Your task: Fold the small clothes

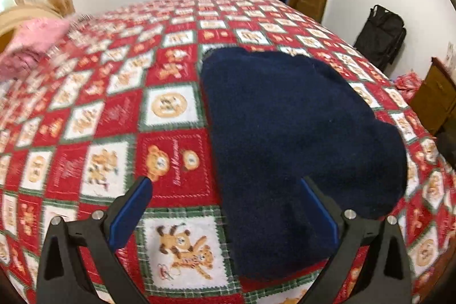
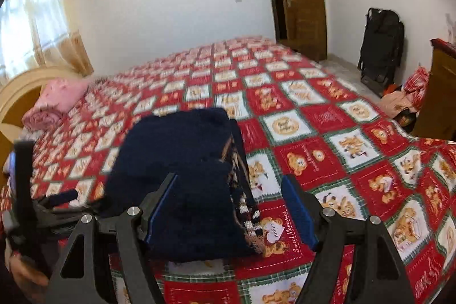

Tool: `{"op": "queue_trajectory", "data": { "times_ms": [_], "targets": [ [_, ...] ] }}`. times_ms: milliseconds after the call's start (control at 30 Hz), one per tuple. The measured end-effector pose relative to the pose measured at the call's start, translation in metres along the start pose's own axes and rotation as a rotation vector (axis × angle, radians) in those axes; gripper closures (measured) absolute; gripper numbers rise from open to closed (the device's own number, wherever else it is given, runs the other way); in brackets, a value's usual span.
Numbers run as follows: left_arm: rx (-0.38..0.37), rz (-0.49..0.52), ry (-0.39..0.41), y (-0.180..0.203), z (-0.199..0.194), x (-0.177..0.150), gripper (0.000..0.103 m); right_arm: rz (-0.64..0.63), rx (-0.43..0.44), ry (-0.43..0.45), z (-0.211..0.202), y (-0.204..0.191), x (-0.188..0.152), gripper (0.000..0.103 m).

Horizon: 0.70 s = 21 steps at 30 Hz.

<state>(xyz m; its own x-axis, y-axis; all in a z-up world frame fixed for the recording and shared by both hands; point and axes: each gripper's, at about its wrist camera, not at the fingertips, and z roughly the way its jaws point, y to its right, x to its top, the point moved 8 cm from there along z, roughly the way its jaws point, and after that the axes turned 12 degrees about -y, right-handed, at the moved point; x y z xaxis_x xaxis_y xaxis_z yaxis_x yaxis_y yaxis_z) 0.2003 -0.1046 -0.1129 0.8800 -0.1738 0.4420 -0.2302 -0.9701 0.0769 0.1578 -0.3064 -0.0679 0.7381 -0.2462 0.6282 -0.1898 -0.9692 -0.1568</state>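
The left gripper (image 1: 225,207) has its fingers apart and holds nothing. The navy knitted garment (image 1: 285,133) lies folded on the bed (image 1: 114,116), thick and soft; it looks light and floppy. The right gripper (image 2: 230,207) also stands apart over its patterned edge (image 2: 242,190), probably the best place to grip.

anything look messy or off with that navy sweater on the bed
Mostly tidy. The navy sweater lies folded on the bedspread, but along its right edge a patterned layer peeks out, so the edges do not line up. Neither tongs grip it.
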Motion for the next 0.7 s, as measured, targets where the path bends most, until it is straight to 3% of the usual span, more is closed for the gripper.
{"op": "queue_trajectory", "data": {
  "times_ms": [167, 367, 467, 633, 700],
  "targets": [
    [-0.12, -0.076, 0.012, -0.01, -0.007, 0.018, 0.0, 0.111, 0.163, -0.069, 0.03, 0.013, 0.019, 0.029],
    [-0.147, -0.059, -0.015, 0.001, 0.01, 0.043, 0.0, 0.114, 0.157, -0.129, 0.072, 0.011, 0.025, 0.029],
    [-0.114, -0.048, -0.053, 0.007, 0.028, 0.049, 0.001, 0.131, 0.135, -0.178, 0.1, 0.015, 0.025, 0.029],
    [-0.174, -0.081, -0.16, 0.019, 0.06, 0.038, 0.001, 0.182, 0.249, -0.262, 0.136, 0.011, 0.012, 0.029],
    [-0.193, -0.085, -0.187, 0.023, 0.067, 0.034, 0.001, 0.173, 0.25, -0.238, 0.138, 0.009, 0.011, 0.029]
  ]
}}
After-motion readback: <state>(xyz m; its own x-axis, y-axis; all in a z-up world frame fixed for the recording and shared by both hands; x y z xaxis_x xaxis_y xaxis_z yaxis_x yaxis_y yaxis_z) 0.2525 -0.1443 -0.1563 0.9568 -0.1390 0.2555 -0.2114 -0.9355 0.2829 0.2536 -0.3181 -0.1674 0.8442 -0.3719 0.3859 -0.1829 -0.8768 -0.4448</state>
